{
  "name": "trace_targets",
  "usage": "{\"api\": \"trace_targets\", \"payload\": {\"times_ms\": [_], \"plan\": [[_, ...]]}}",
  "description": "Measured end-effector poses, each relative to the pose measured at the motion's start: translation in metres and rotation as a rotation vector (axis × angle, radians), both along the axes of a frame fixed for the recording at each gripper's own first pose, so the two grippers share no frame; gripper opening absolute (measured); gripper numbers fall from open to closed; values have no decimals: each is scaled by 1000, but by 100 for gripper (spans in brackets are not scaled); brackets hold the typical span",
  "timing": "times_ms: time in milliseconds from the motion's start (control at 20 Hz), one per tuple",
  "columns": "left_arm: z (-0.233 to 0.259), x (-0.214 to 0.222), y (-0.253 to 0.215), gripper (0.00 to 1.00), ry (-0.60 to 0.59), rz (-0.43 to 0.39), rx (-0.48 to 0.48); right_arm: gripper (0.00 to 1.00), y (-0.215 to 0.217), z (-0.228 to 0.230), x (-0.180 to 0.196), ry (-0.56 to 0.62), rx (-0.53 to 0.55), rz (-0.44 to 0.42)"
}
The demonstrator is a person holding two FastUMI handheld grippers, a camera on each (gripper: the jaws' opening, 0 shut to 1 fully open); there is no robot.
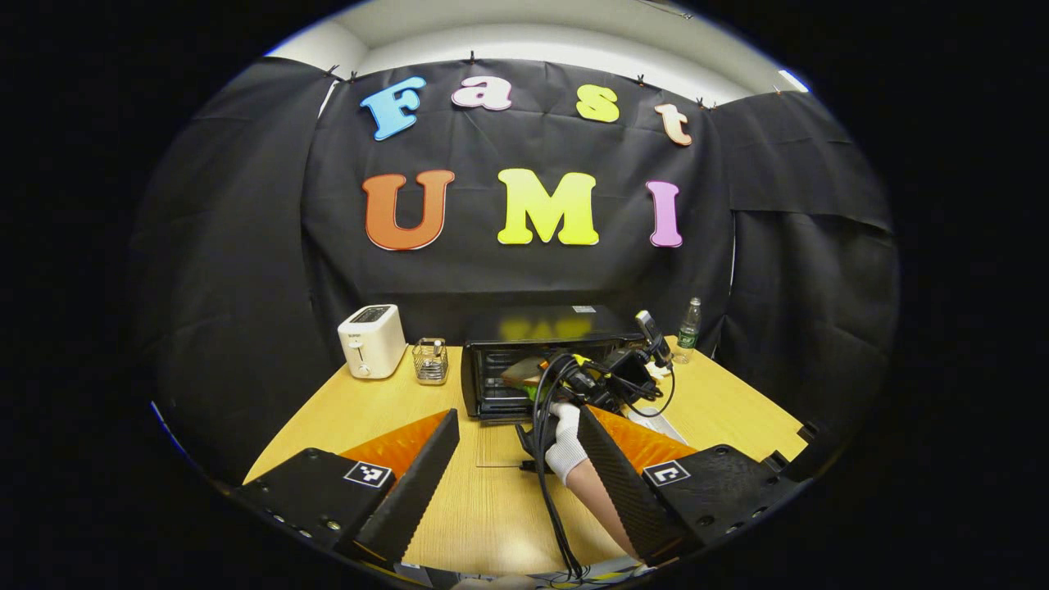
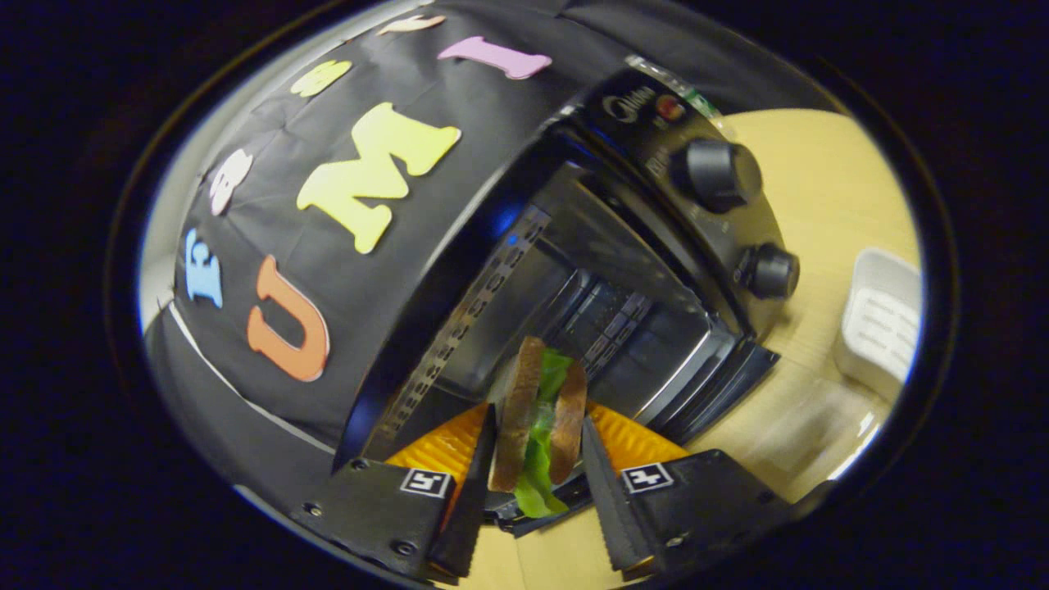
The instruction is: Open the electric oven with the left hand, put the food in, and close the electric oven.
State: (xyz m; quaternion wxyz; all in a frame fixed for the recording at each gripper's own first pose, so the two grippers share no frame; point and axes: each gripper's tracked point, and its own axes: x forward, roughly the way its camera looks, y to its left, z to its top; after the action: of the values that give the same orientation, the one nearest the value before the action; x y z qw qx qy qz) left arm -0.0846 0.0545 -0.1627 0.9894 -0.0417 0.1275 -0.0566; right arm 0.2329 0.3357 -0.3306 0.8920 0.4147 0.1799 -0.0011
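Sandwich (image 2: 537, 426) clamped in right hand-held gripper (image 2: 537, 467) at seemingly open oven (image 2: 623, 270); left one (image 1: 516, 467) gapes

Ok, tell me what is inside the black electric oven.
The black electric oven stands open, with bare metal walls and slotted side rails. The lettuce sandwich in the right hand-held gripper hides the cavity's lower middle.

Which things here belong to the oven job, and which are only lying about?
For the job:
- oven, door open
- sandwich, held by the right gripper
- left gripper, open and holding nothing

Lying about:
- toaster
- wire basket
- bottle
- white tray
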Motion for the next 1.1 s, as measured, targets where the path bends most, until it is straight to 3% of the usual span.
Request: {"api": "trace_targets", "payload": {"times_ms": [50,150,200,250,350,550,600,650,700,750,800,850,900,950,1000,1100], "plan": [[0,-1,0,95,-2,-1,-3,60,1,-6,-2,30,-85,30],[4,-1,3,96,-15,5,-2,96,-9,-6,-8,40,-204,50],[5,0,5,95,-17,10,0,100,-15,-2,-11,25,-247,46],[5,-1,6,95,-17,13,1,94,-20,3,-13,8,-281,36],[5,-1,7,96,-19,16,2,93,-30,8,-16,-9,-356,38],[6,-1,11,96,-31,26,9,94,-46,28,-42,-34,-401,68],[7,-1,12,96,-38,32,9,100,-52,38,-50,-48,-422,82],[9,0,13,96,-40,36,4,94,-63,47,-59,-54,-449,80],[11,1,12,95,-47,41,-4,94,-75,62,-67,-75,-466,72],[13,1,11,95,-54,43,-12,100,-83,79,-76,-100,-482,75],[14,1,10,95,-57,44,-12,94,-93,94,-86,-117,-508,77],[14,2,9,95,-57,43,-10,94,-104,107,-94,-138,-552,76],[15,2,7,95,-61,43,-6,100,-113,123,-104,-161,-585,85],[16,2,7,95,-68,45,4,94,-122,139,-116,-188,-619,93],[15,2,5,95,-69,44,15,100,-132,154,-128,-209,-655,100],[9,4,2,95,-67,44,31,94,-158,186,-152,-262,-720,102]]}}
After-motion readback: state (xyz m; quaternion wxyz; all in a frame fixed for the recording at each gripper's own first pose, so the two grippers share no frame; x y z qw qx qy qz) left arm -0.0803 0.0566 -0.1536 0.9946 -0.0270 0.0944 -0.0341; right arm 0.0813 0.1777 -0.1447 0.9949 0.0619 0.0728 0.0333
